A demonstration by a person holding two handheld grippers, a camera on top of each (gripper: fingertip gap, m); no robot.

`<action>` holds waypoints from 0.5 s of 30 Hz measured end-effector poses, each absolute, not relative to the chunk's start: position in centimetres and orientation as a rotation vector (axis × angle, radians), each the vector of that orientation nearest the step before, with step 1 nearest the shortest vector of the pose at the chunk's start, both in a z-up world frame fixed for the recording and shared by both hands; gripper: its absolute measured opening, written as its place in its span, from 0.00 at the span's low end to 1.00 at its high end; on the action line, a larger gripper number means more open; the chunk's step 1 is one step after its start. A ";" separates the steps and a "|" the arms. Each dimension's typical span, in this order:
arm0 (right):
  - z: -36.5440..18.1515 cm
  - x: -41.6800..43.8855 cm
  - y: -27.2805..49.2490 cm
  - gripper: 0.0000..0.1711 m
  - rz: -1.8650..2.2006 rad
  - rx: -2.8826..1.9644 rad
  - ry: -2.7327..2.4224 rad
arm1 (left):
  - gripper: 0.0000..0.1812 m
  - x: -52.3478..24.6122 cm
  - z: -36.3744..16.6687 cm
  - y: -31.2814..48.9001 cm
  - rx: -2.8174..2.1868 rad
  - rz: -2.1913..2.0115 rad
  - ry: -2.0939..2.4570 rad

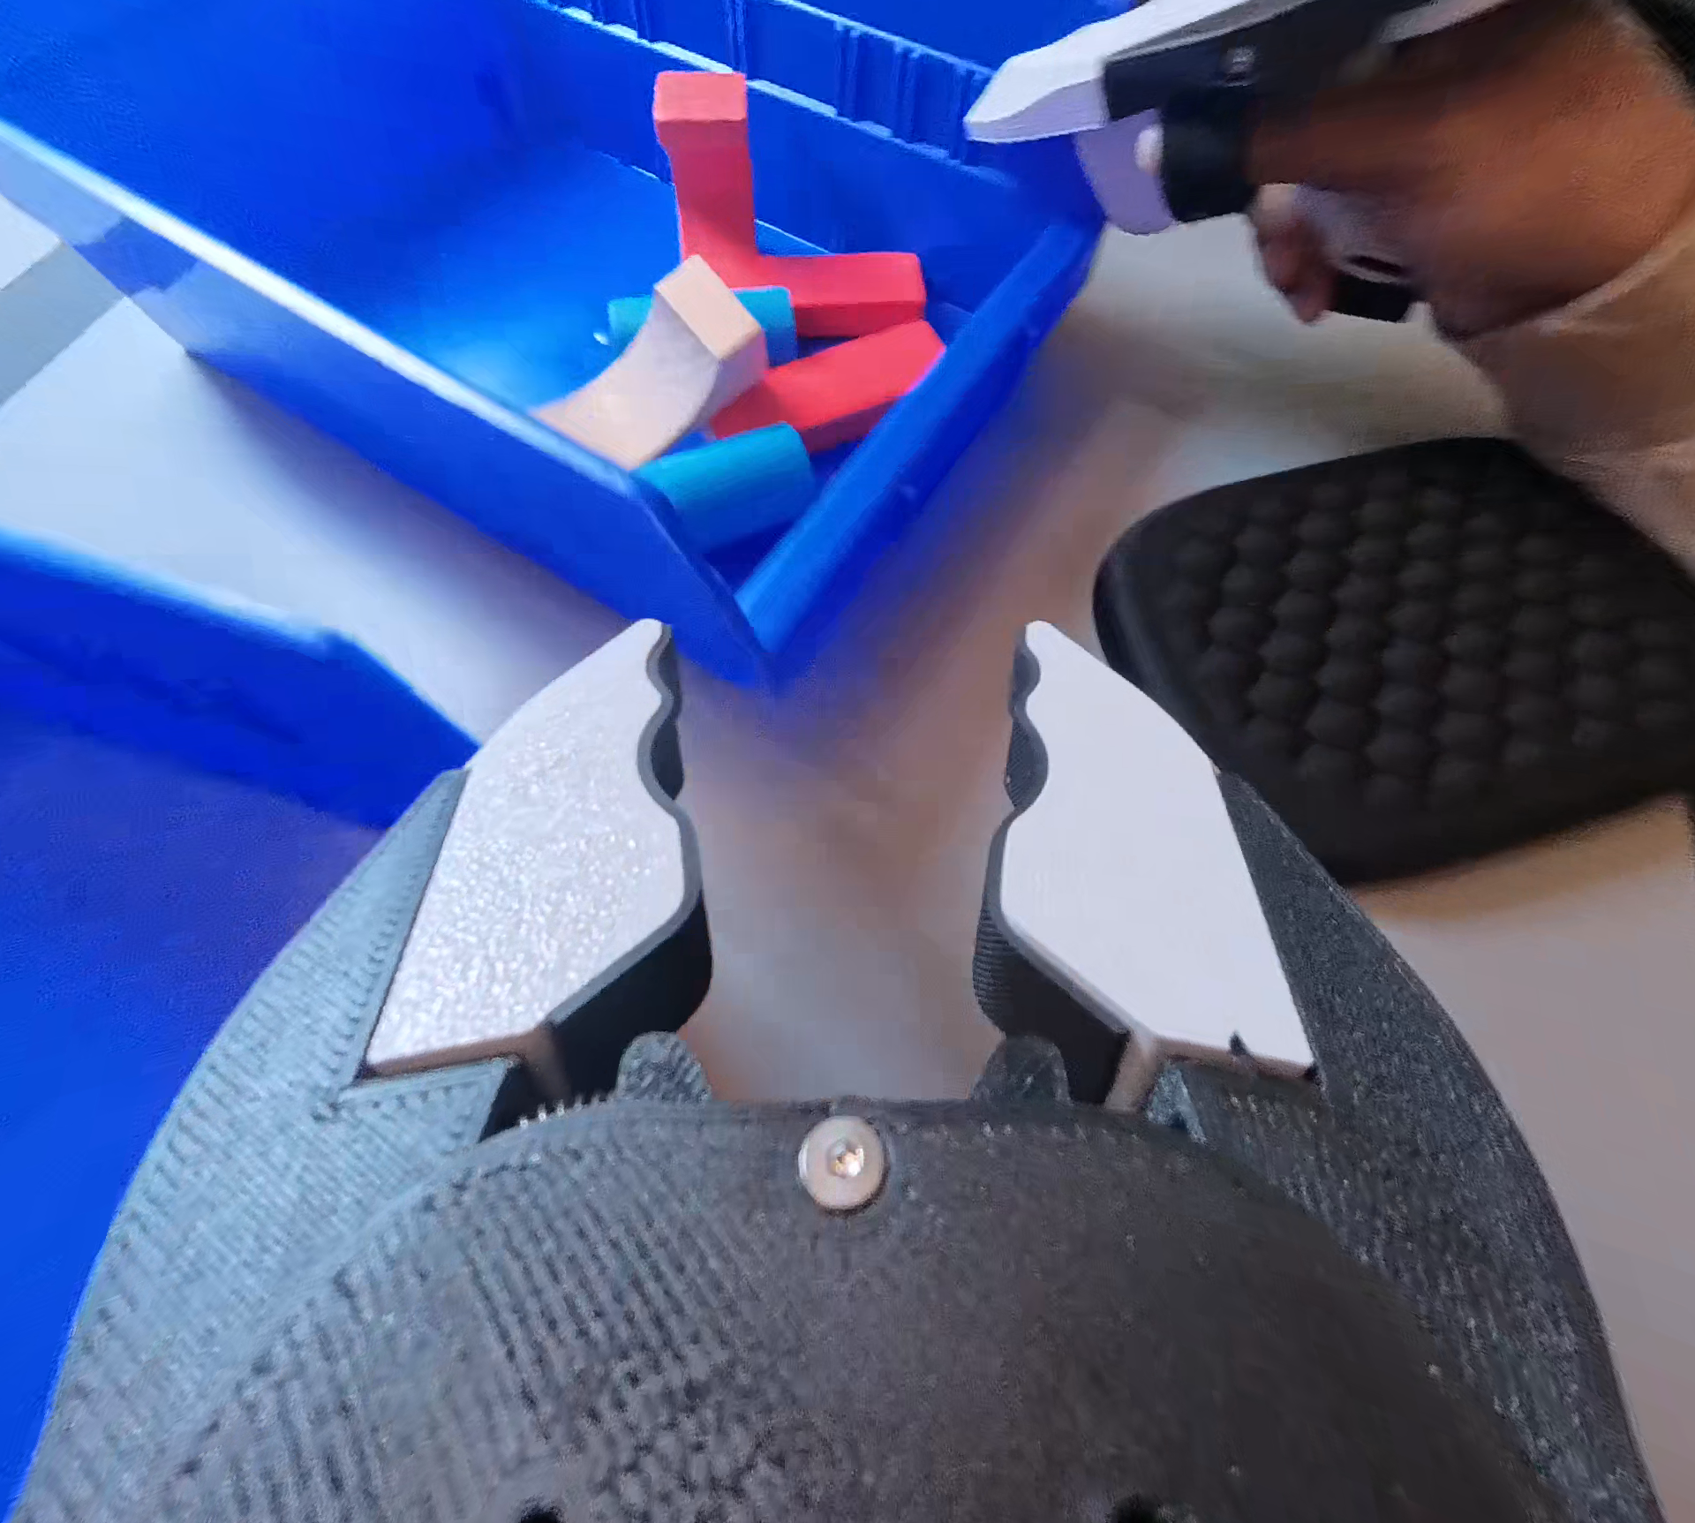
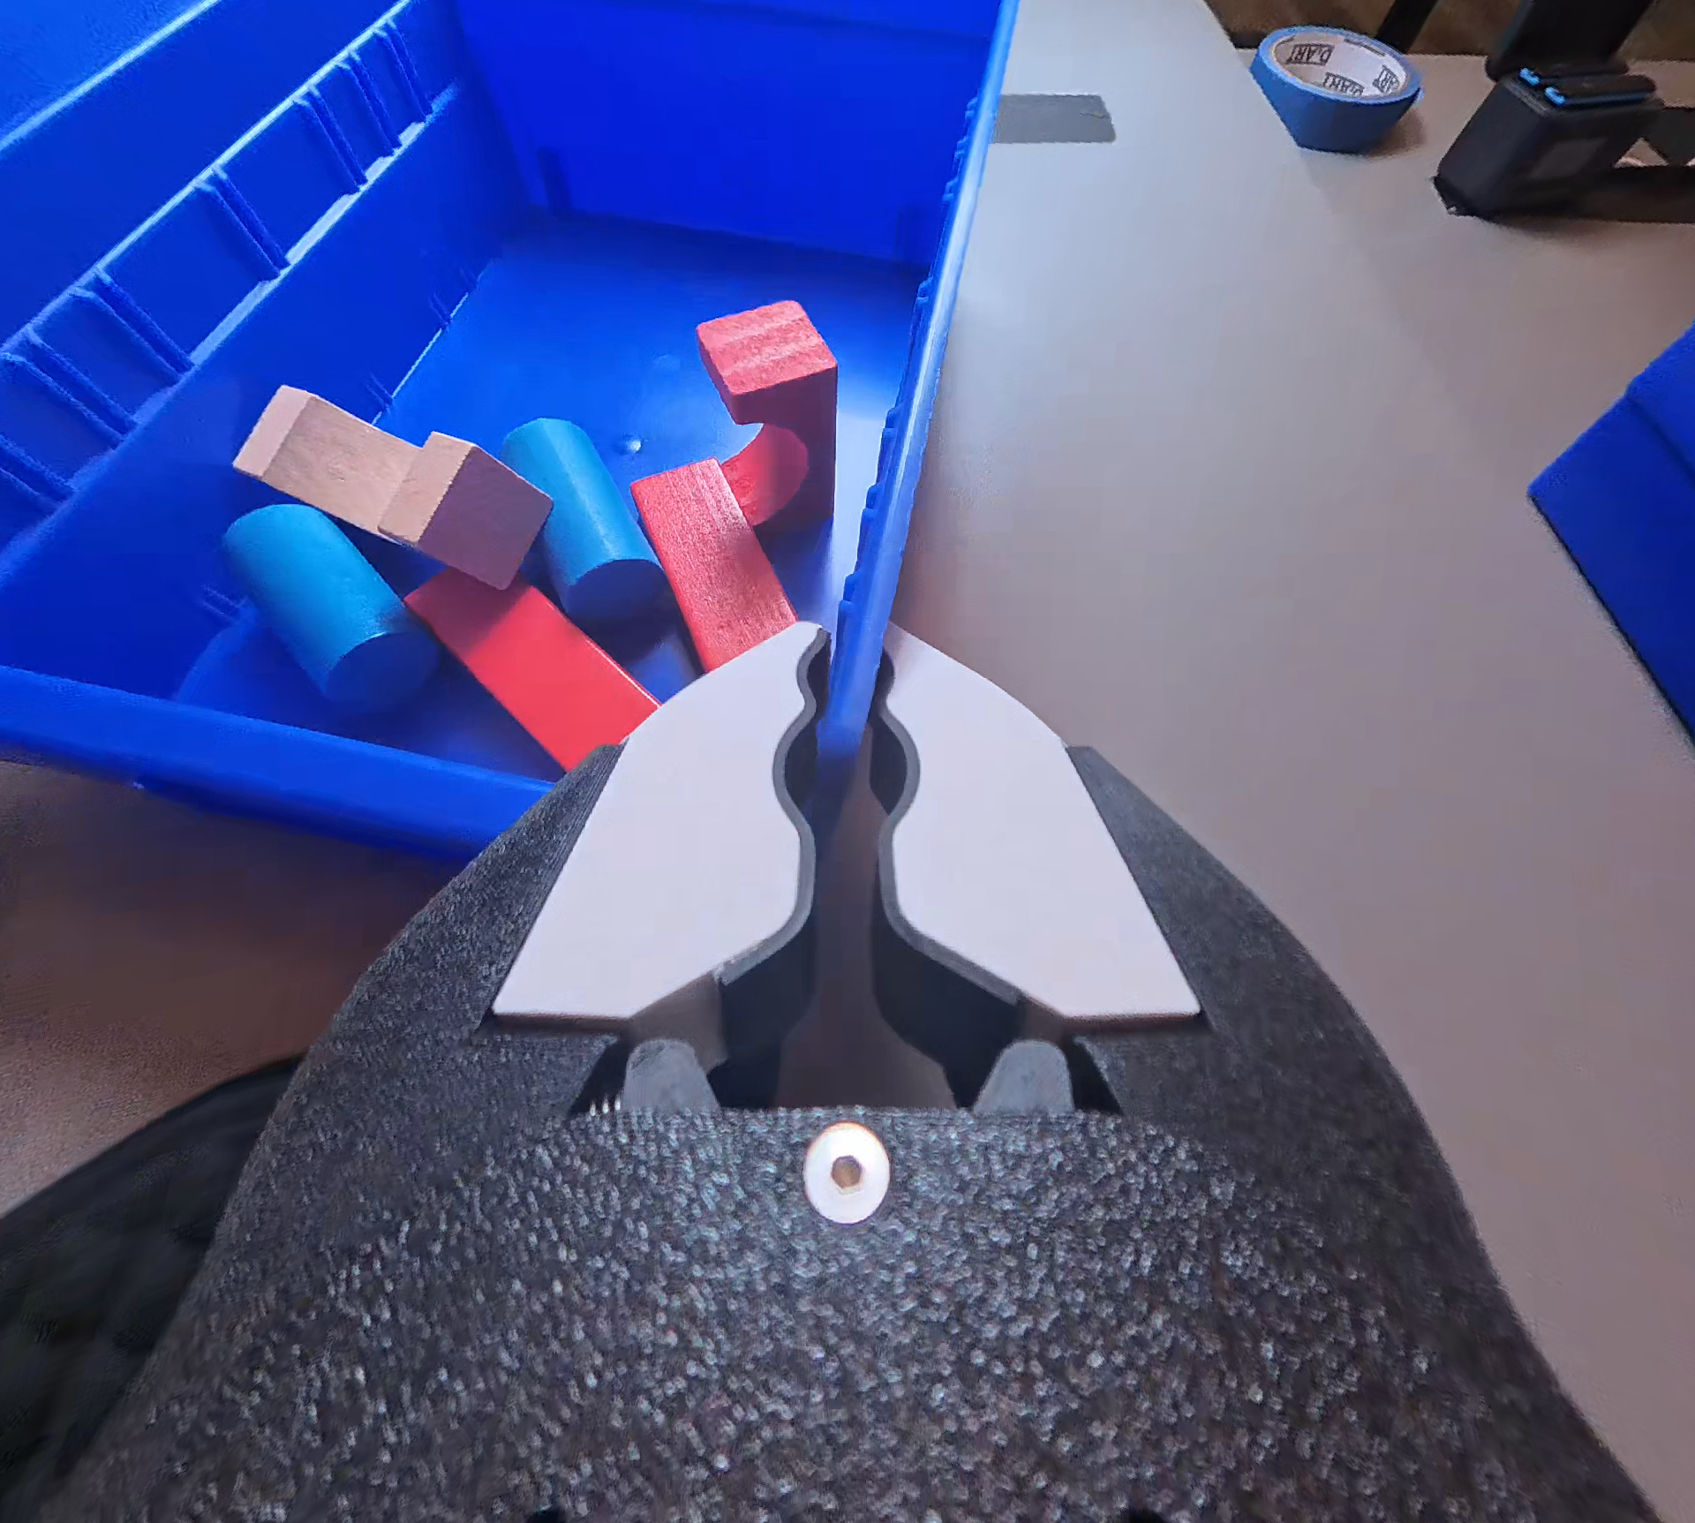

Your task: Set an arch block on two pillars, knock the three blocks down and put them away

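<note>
A blue bin [image 1: 275, 305] [image 2: 229, 736] holds a bare wood arch [image 1: 660, 369] [image 2: 367, 470], a red arch [image 1: 706, 176] [image 2: 780, 387], two blue cylinders [image 1: 734, 470] [image 2: 321, 598] and two flat red blocks [image 1: 825, 387] [image 2: 711, 562]. They lie in a loose heap near one end. My left gripper [image 1: 844, 635] is open and empty, just off the bin's near corner above the table. My right gripper [image 2: 848, 653] is shut on the bin's long side wall, with one finger inside and one outside. It also shows in the left wrist view [image 1: 1082, 25] at the far wall.
A black dimpled pad [image 1: 1403, 653] lies right of the bin. Other blue bins sit at the left [image 1: 138, 837], behind [image 2: 183, 103] and at the right edge [image 2: 1633, 497]. A blue tape roll [image 2: 1334, 85] and a black device [image 2: 1559, 131] stand far right on the table. The tips of one gripper are about 20 centimeters away from the tips of the other.
</note>
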State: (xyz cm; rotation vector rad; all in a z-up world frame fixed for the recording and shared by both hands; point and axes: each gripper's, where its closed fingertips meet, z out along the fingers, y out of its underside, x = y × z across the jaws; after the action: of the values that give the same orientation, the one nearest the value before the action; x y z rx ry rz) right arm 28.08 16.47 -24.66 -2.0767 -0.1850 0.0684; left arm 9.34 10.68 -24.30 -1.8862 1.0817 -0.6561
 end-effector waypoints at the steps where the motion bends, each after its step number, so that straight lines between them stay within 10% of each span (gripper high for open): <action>1: -24.6 27.9 15.4 0.03 0.064 -2.064 -0.191 | 0.38 10.1 -24.6 10.9 -1.883 -0.643 1.074; 4: -24.2 28.4 12.2 0.04 0.050 -2.020 -0.182 | 0.17 10.0 -25.0 11.4 -1.858 -0.553 1.049; 15: -15.4 22.4 8.7 0.06 0.163 -1.766 -0.268 | 0.12 5.1 -16.6 8.0 -1.601 -0.175 1.101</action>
State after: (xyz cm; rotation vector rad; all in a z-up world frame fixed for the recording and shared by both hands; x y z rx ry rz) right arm 22.42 8.70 -15.41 -1.7663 -0.2676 0.1626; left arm 5.07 7.96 -16.61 -1.6010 1.1010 -0.1746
